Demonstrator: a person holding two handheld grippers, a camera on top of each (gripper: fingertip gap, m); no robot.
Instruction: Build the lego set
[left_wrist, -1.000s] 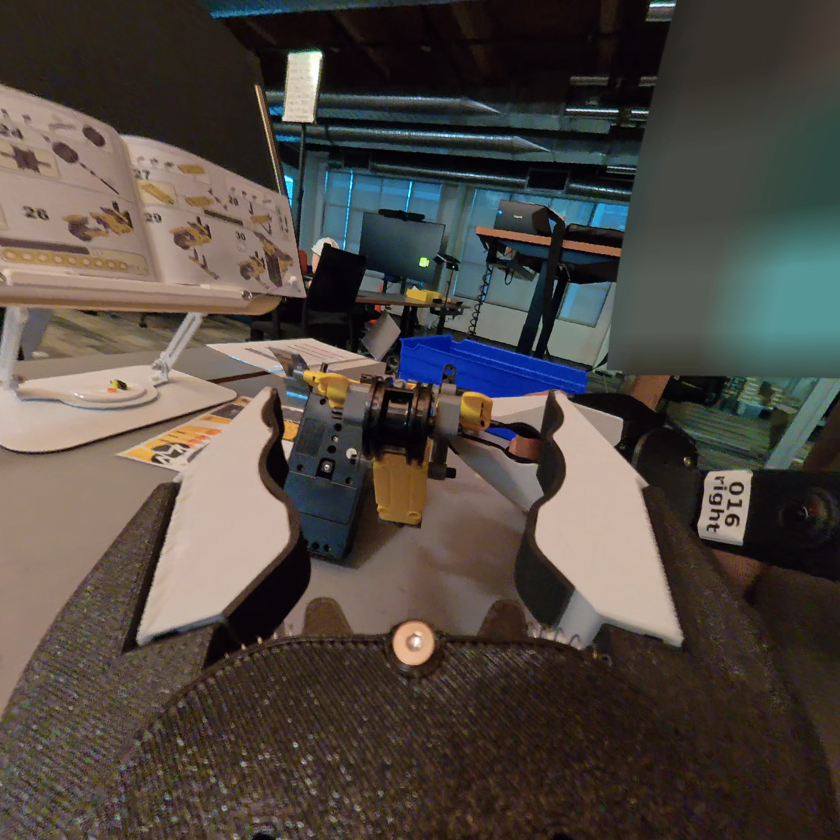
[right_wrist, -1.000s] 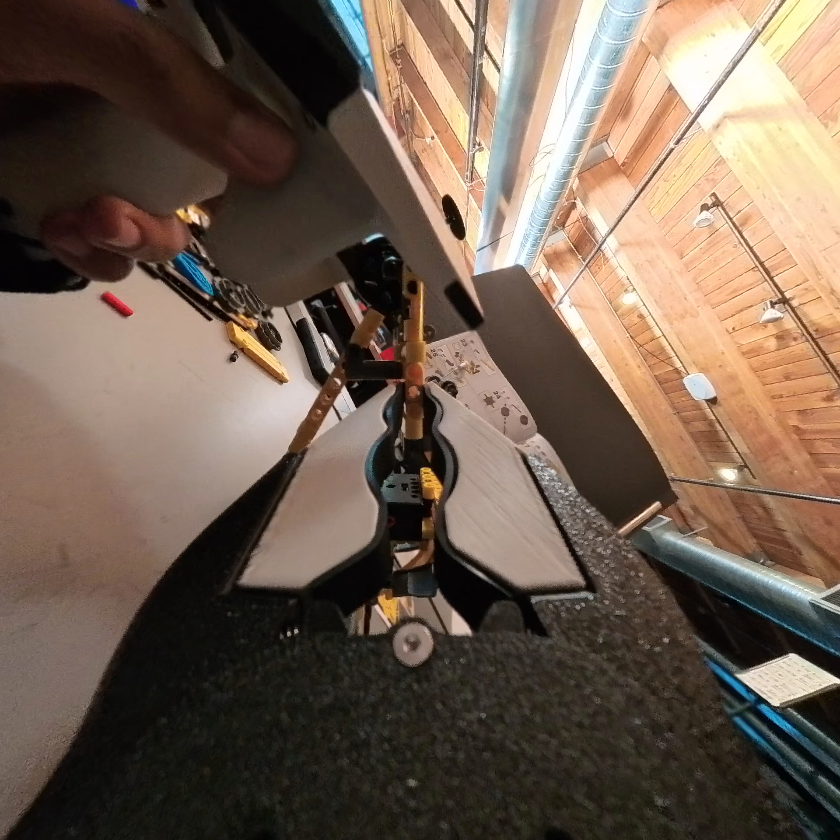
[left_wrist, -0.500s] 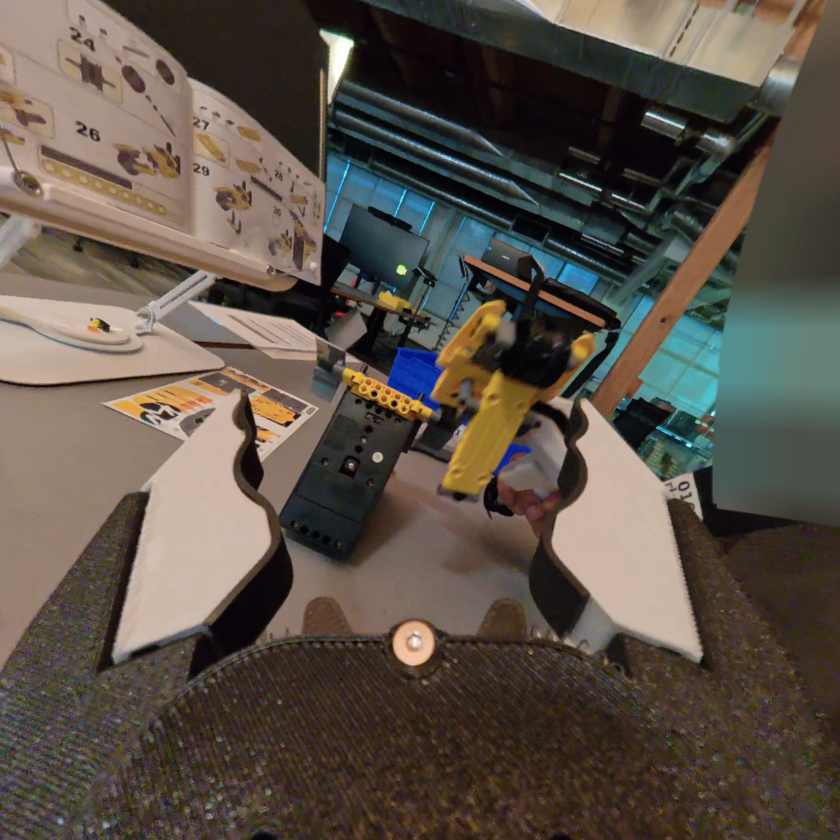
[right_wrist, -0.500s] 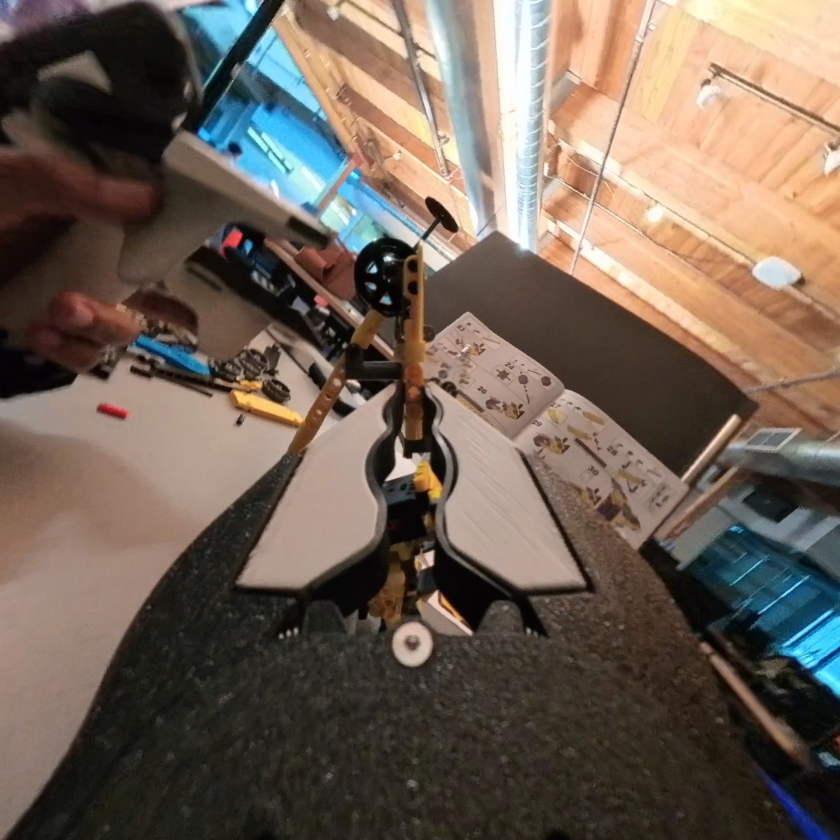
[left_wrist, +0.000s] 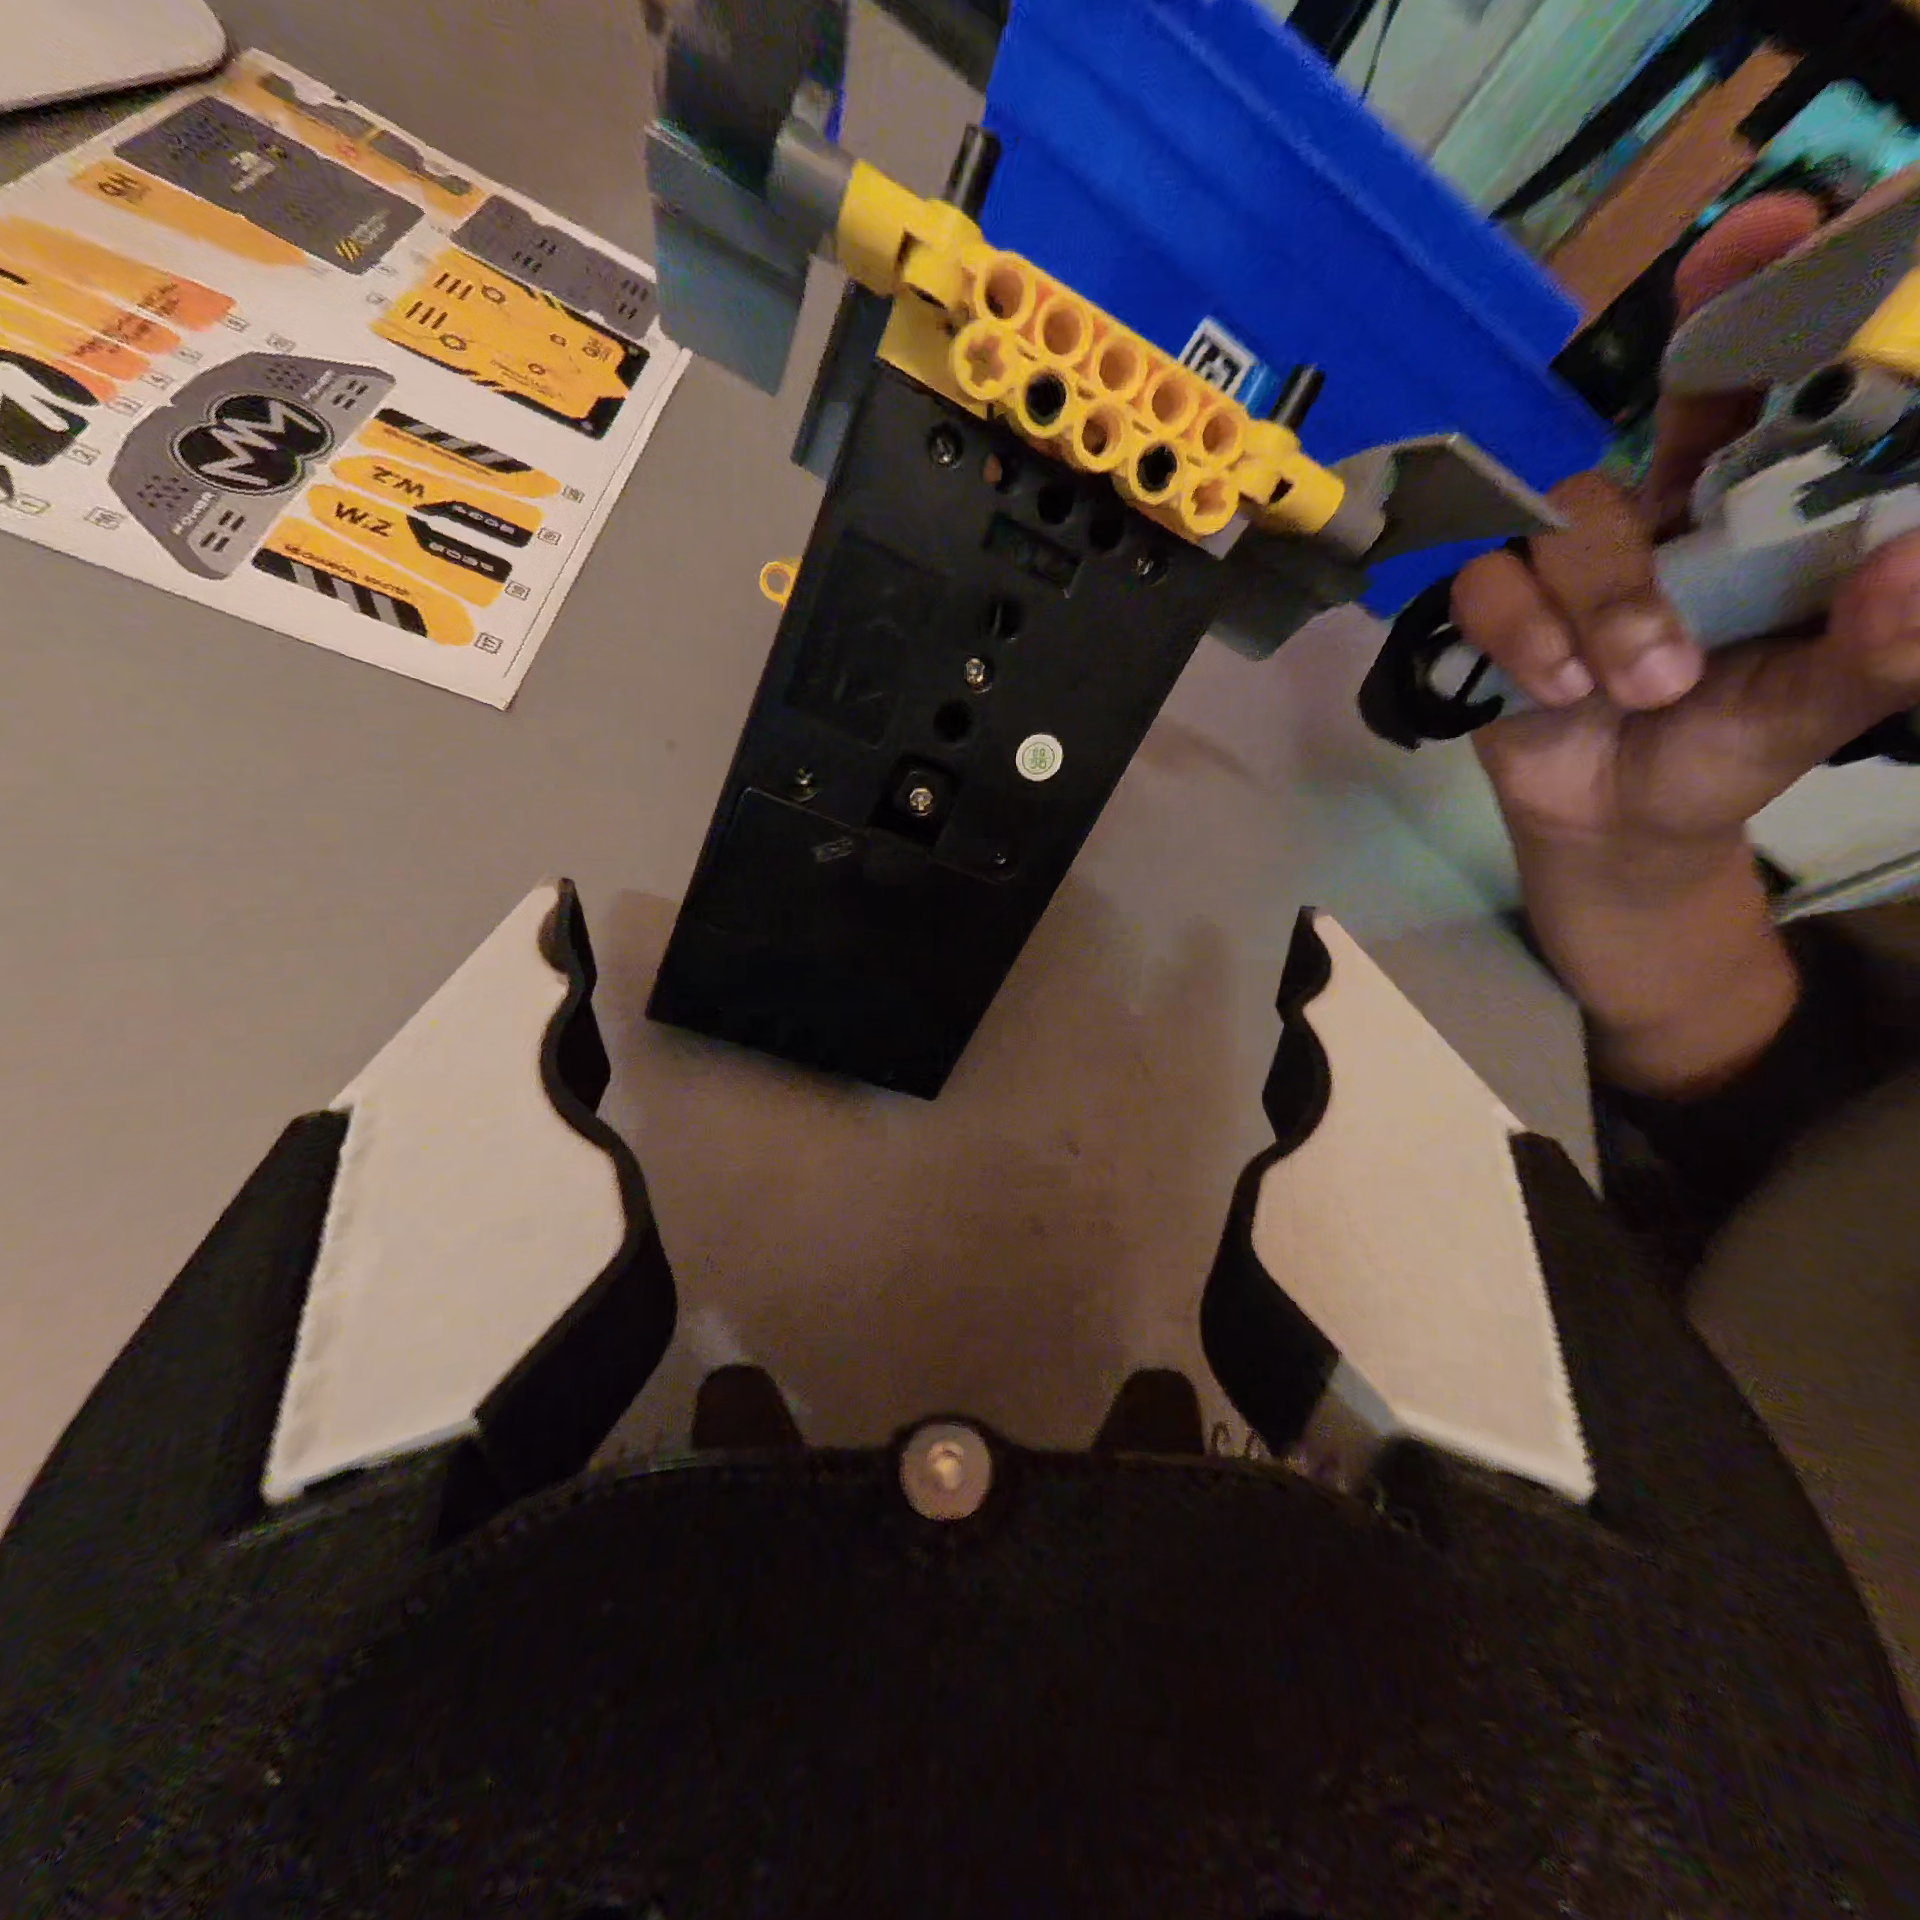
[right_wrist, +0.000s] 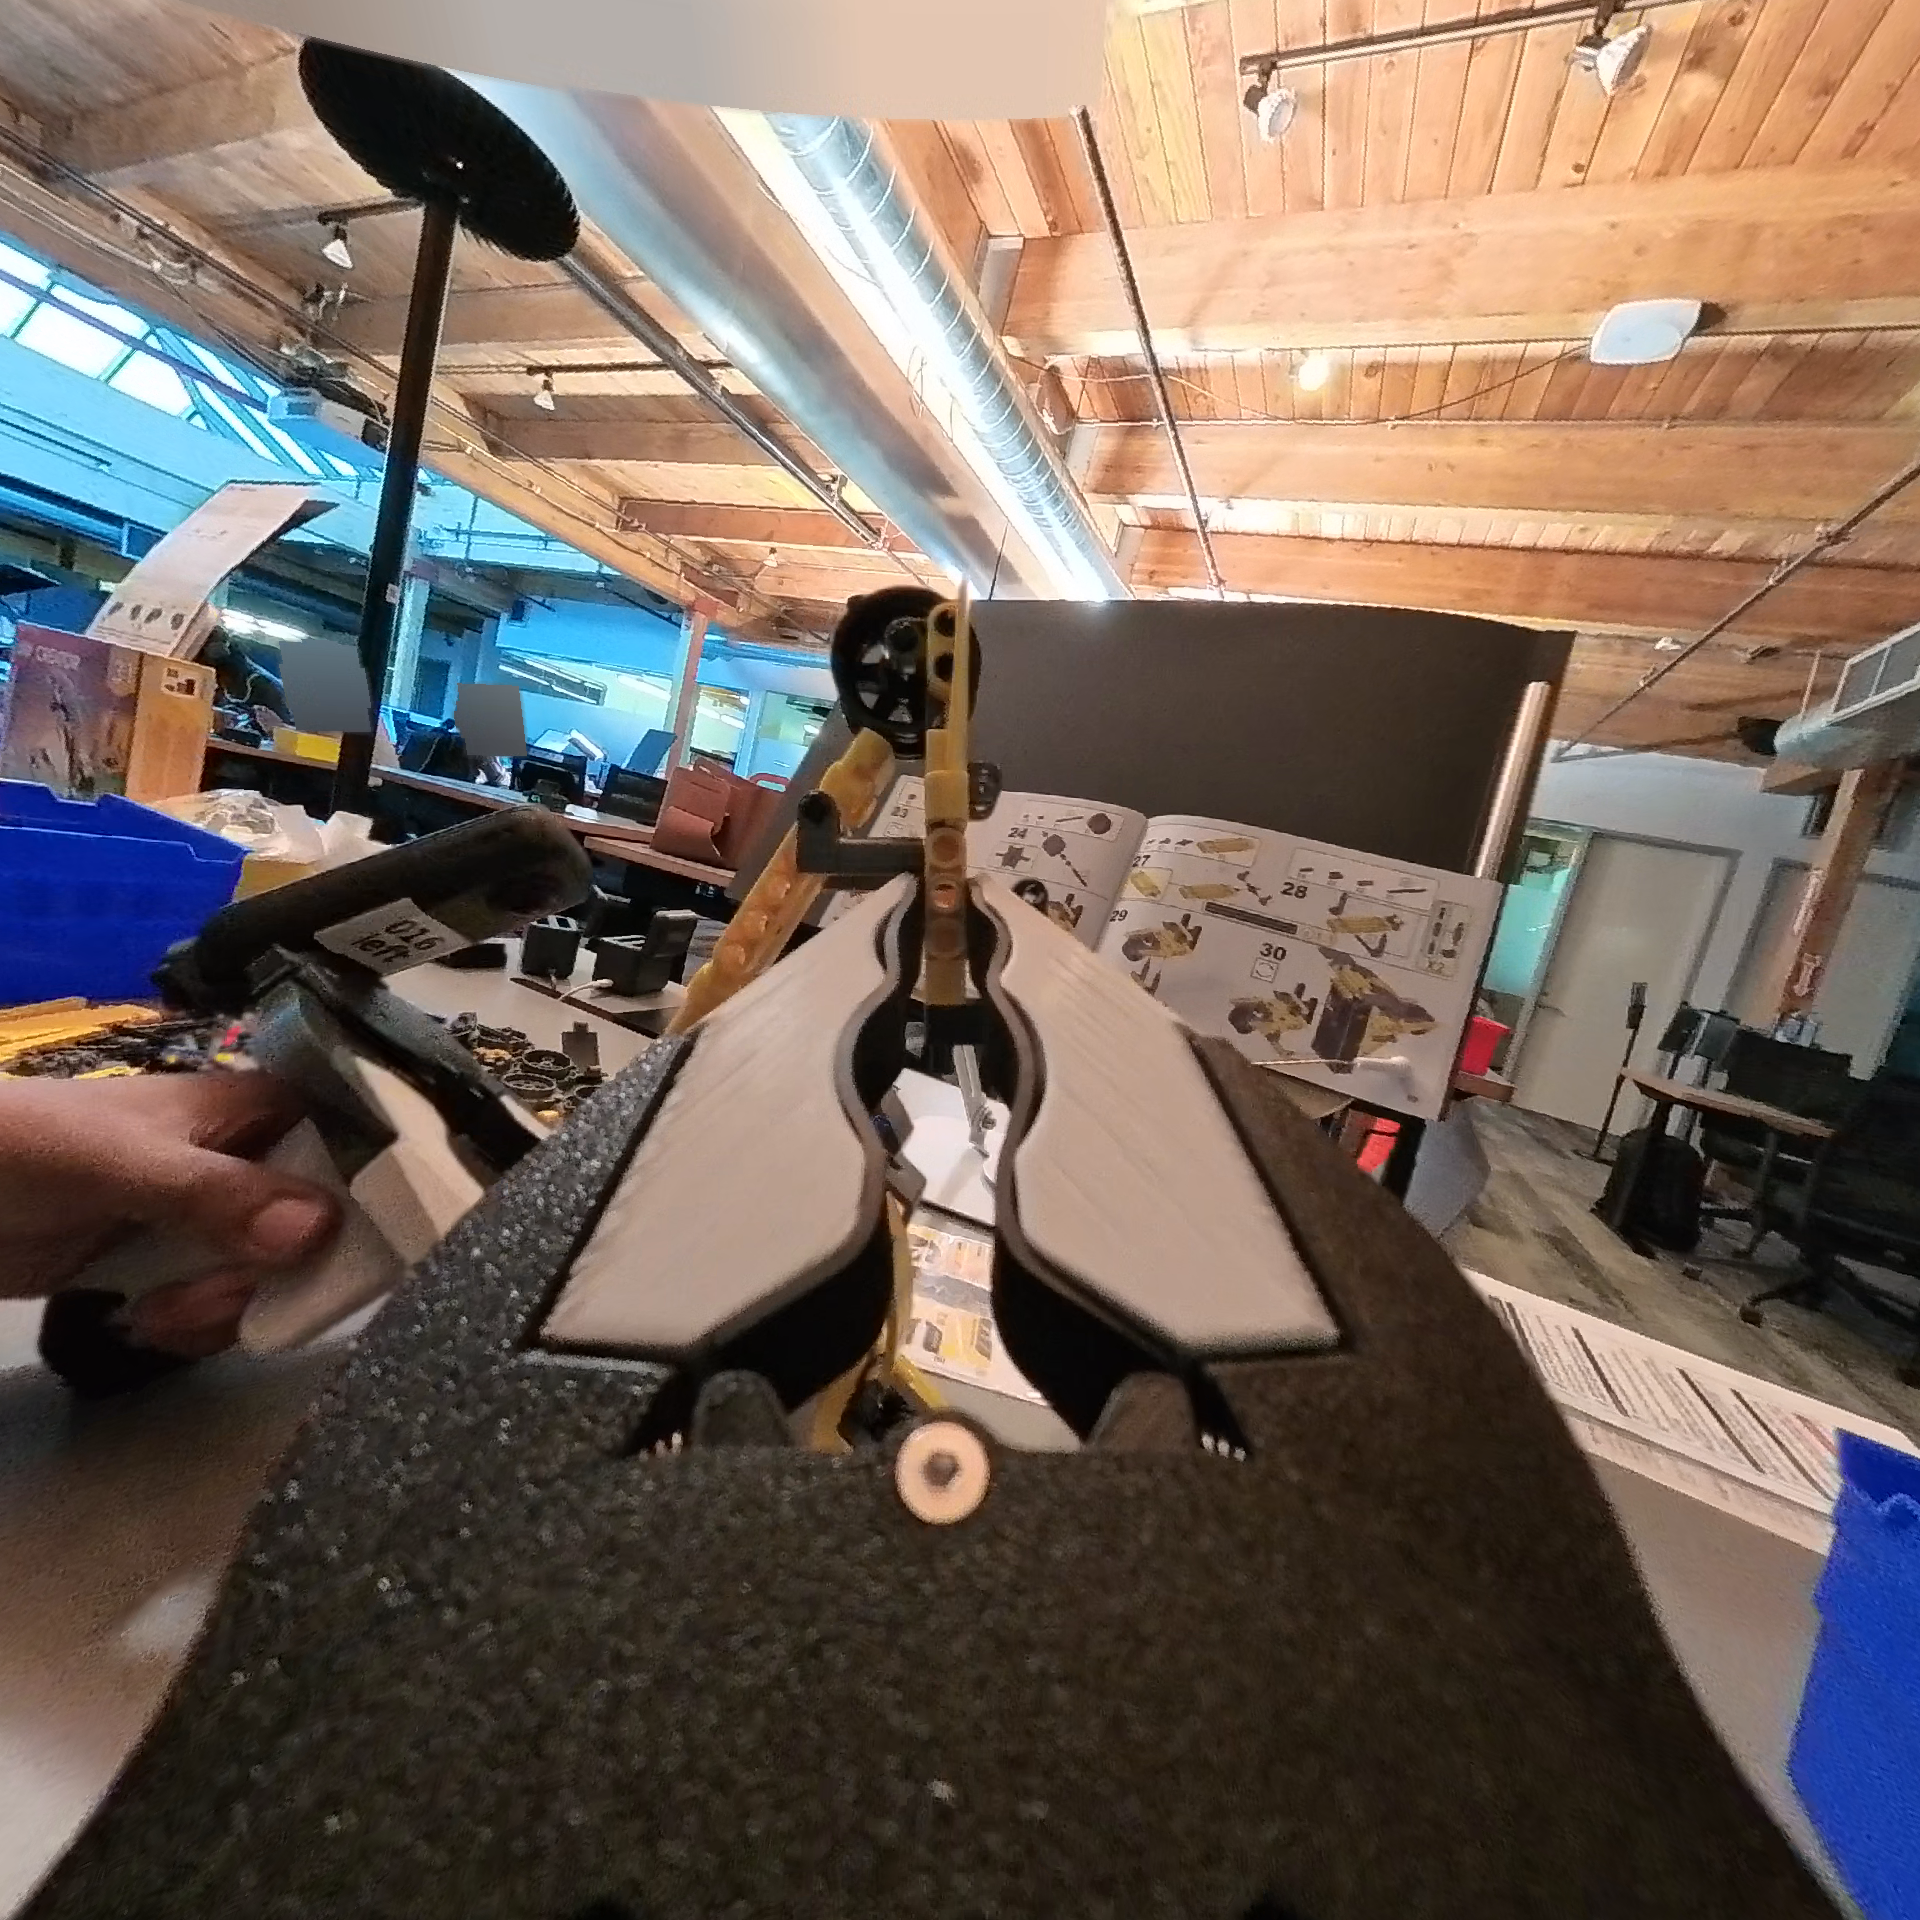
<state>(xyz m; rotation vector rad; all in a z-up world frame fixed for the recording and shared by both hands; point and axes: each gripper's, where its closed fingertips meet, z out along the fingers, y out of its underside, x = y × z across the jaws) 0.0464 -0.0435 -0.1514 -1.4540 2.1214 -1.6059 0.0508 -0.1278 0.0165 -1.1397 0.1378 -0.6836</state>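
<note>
My left gripper (left_wrist: 935, 914) is open and empty, its fingers (left_wrist: 457, 1174) on either side of the near end of a black box (left_wrist: 914, 748). The box stands tilted on the grey table (left_wrist: 260, 883) with yellow holed beams (left_wrist: 1101, 405) across its top. My right gripper (right_wrist: 945, 894) is shut on a yellow and black brick assembly (right_wrist: 948, 821) with a black wheel (right_wrist: 888, 681) at its top, held up in the air. A hand (left_wrist: 1621, 727) at the right of the left wrist view holds the right gripper's handle. The left gripper (right_wrist: 364, 997) shows at the left of the right wrist view.
A sticker sheet (left_wrist: 291, 384) lies left of the box and a blue bin (left_wrist: 1226, 208) stands behind it. An open instruction booklet (right_wrist: 1278, 925) stands on a holder. Loose parts (right_wrist: 509, 1060) and another blue bin (right_wrist: 94, 894) are at the left, a blue bin corner (right_wrist: 1860, 1621) at the right.
The right gripper has pulled the yellow assembly away from the black box and swung level. The left gripper has tilted down over the box and stays open.
</note>
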